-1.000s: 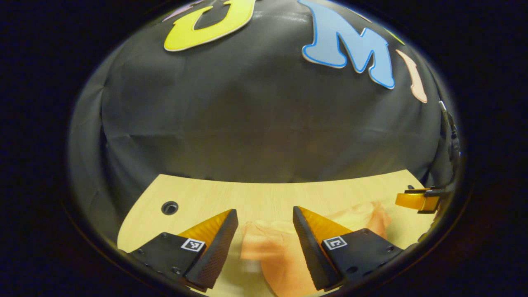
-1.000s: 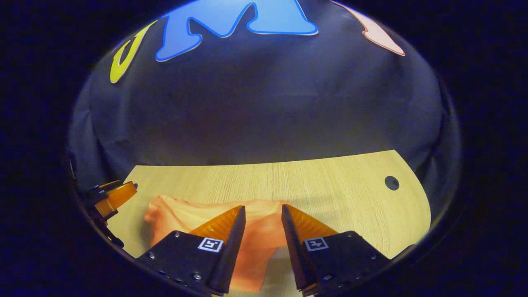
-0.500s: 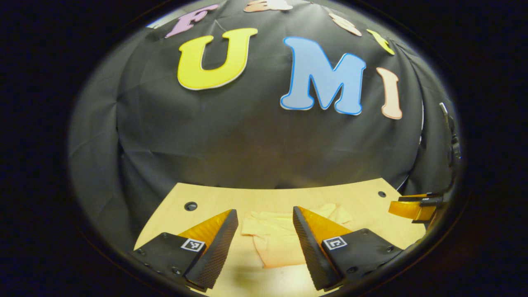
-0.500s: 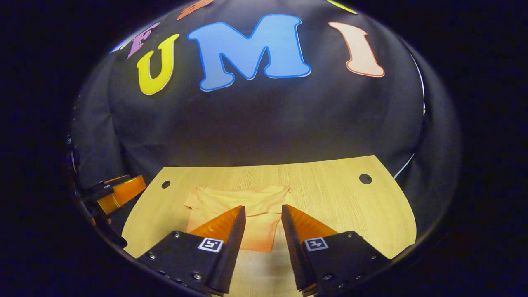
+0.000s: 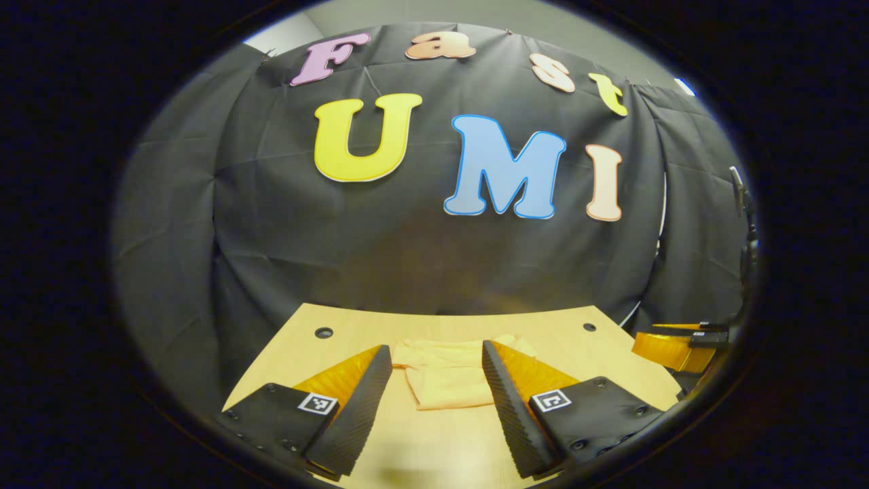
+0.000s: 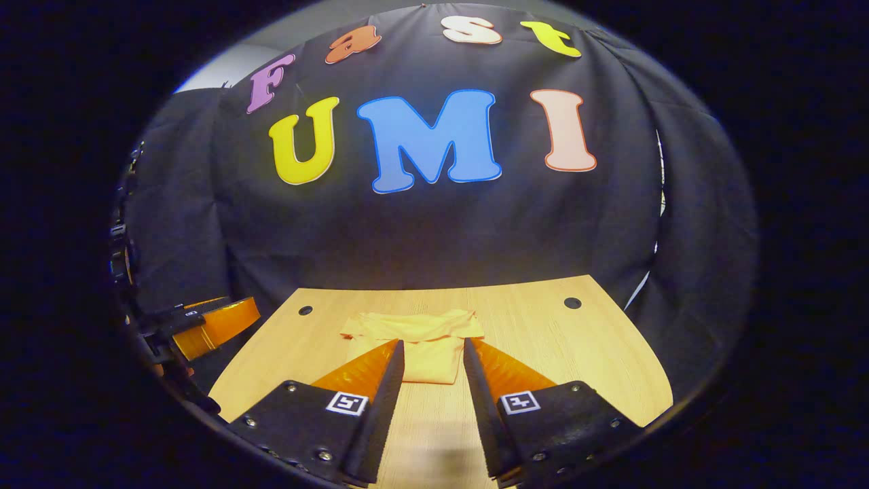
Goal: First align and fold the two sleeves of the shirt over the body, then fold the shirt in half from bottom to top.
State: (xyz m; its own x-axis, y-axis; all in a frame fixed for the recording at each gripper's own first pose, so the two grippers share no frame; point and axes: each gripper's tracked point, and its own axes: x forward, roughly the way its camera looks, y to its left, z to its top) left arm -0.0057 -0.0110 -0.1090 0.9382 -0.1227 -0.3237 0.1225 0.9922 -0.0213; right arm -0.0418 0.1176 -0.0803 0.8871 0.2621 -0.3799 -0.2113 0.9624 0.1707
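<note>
Honestly, the main risk I see now is the folded bundle springing loose: the shirt [image 6: 414,346] lies unheld near the middle of the bench [image 6: 577,353], a little toward its far edge, and its top layer looks soft and slightly rumpled, so a sleeve could slide out from under. Coming back in carelessly could also snag and drag it. My left tool [image 5: 434,390] has its fingers spread with nothing between them; my right tool [image 6: 434,387] is parted too, more narrowly, and also empty. Compared with a second ago, both tools have pulled back and up from the cloth, so the shirt looks smaller and farther off.
</note>
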